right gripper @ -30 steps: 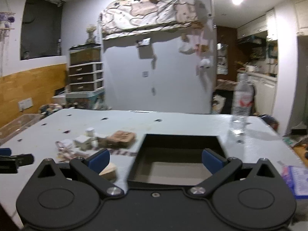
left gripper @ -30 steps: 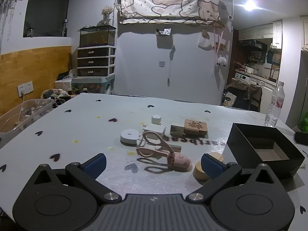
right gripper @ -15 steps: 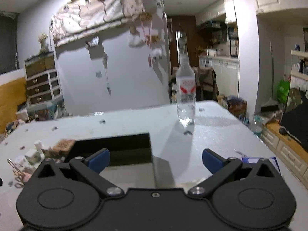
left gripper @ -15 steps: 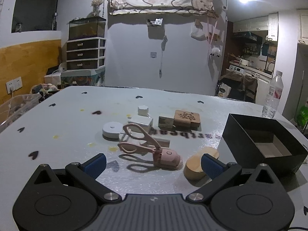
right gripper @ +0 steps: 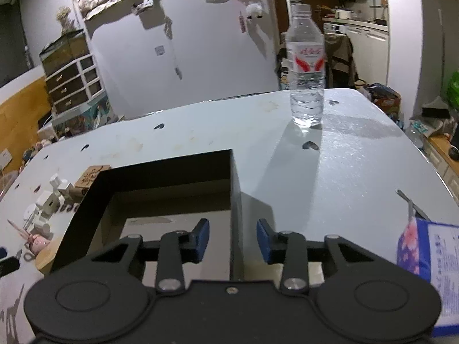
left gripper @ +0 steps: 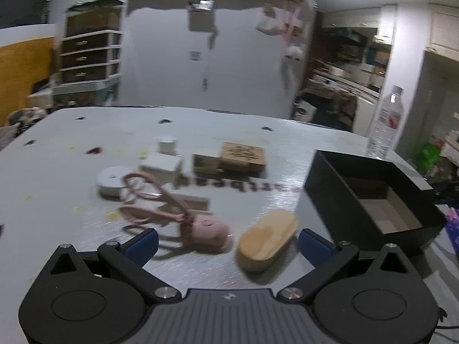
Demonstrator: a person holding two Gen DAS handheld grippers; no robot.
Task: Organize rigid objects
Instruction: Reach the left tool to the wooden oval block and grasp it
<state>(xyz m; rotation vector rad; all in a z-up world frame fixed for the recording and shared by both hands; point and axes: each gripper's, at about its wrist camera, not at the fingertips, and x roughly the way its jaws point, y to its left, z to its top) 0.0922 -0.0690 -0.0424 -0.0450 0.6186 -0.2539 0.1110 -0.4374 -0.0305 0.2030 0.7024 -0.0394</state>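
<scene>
An open black box (left gripper: 370,197) stands on the white table's right side; it also shows in the right wrist view (right gripper: 160,189). Left of it lie a pink eyelash curler (left gripper: 175,218), an oval wooden piece (left gripper: 266,236), a white tape roll (left gripper: 113,180), white blocks (left gripper: 162,166) and a carved wooden block (left gripper: 242,157). My left gripper (left gripper: 228,243) is open and empty, just before the curler and wooden oval. My right gripper (right gripper: 232,239) is half closed, its jaws astride the box's right wall (right gripper: 235,200), not pressing it.
A clear water bottle (right gripper: 306,66) stands at the table's far right. A blue and floral packet (right gripper: 427,261) lies at the right edge of the table. Drawers (left gripper: 89,57) and a wall stand behind the table.
My right gripper swung right, then back over the box's right wall, and its jaws narrowed from wide open. My left gripper moved closer to the curler and wooden oval.
</scene>
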